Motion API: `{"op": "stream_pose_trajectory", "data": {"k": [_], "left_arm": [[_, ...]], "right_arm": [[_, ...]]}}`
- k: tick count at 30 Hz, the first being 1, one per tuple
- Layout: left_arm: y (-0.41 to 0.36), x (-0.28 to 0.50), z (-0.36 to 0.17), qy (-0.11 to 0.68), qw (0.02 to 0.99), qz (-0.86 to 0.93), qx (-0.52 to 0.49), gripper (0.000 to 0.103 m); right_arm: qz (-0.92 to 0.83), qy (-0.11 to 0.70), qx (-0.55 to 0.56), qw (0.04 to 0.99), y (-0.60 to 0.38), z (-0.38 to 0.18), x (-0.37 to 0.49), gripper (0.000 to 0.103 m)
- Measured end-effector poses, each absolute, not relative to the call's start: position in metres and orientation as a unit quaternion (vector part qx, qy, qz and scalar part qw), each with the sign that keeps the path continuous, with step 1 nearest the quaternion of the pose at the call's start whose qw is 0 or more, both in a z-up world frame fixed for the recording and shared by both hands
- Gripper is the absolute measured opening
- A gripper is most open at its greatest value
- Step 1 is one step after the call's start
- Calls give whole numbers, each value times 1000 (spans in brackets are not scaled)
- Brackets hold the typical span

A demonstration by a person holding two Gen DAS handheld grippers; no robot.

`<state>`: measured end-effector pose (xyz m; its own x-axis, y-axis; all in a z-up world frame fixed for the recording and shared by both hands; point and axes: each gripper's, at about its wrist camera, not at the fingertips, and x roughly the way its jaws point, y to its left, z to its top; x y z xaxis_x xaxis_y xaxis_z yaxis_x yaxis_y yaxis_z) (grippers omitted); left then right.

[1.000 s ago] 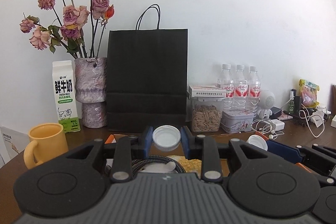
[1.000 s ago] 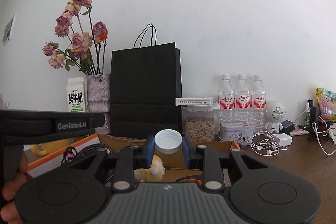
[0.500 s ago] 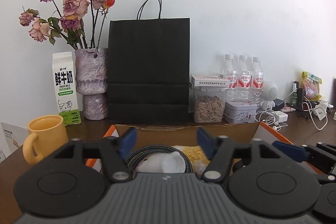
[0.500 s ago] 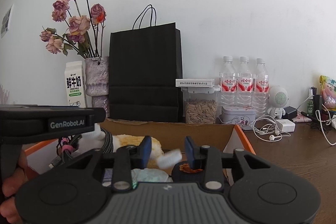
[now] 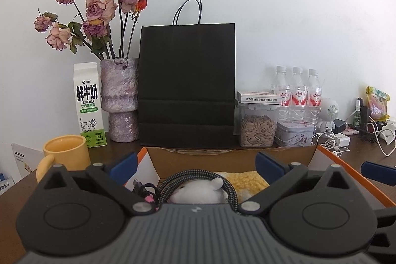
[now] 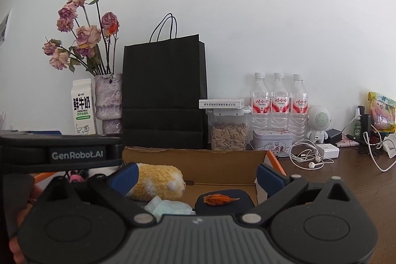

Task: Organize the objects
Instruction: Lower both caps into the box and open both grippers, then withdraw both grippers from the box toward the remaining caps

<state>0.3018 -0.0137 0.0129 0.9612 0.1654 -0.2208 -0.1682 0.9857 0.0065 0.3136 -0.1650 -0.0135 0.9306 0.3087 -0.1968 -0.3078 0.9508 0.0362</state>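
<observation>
We hold both grippers over an open cardboard box [image 5: 205, 160] with orange outer flaps, set on a dark wooden table [image 6: 346, 180]. The left gripper [image 5: 195, 163] has just spread its jaws wide and nothing sits between them; the right gripper [image 6: 196, 171] has also just opened wide and its blue pads are clear of everything.

Inside the box, the left wrist view shows a coiled braided cable [image 5: 188, 176] ringing a white plush toy [image 5: 198, 192], with yellow fuzzy fabric [image 5: 247, 180] beside it. From the right wrist view we see a yellow plush [image 6: 158, 181] lying on its side, a pale crumpled wrapper [image 6: 168, 207] in front of it, and a dark pouch [image 6: 222, 204] with a dried orange flower bud [image 6: 217, 199] resting on top.

Behind the box stands a black paper bag [image 5: 186, 83] — its contents hidden. Left of it, a mottled purple vase [image 5: 120, 98] holds dried roses [image 5: 99, 9], next to a milk carton [image 5: 89, 105] and a yellow mug [image 5: 65, 152]. To the right, a clear lidded canister [image 5: 257, 128] is about half full of pale seeds, with a flat white box [image 5: 258, 97] on its lid. A small tin [image 5: 294, 132] stands closed beside it, in front of three water bottles [image 5: 297, 93], near tangled white earphones [image 6: 307, 157].
</observation>
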Motion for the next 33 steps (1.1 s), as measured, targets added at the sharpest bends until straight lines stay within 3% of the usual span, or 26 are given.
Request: {"op": "stream_pose_trajectory", "data": {"k": [16,33], "left_arm": [[4,271,13,89,992,84,-17,103],[59,210,-11,185,976,115,-1,103]], "right_arm": [[152,110,-8,982,-179,-5,292,102],[158,187,-47,968,-206,-27,247,102]]}}
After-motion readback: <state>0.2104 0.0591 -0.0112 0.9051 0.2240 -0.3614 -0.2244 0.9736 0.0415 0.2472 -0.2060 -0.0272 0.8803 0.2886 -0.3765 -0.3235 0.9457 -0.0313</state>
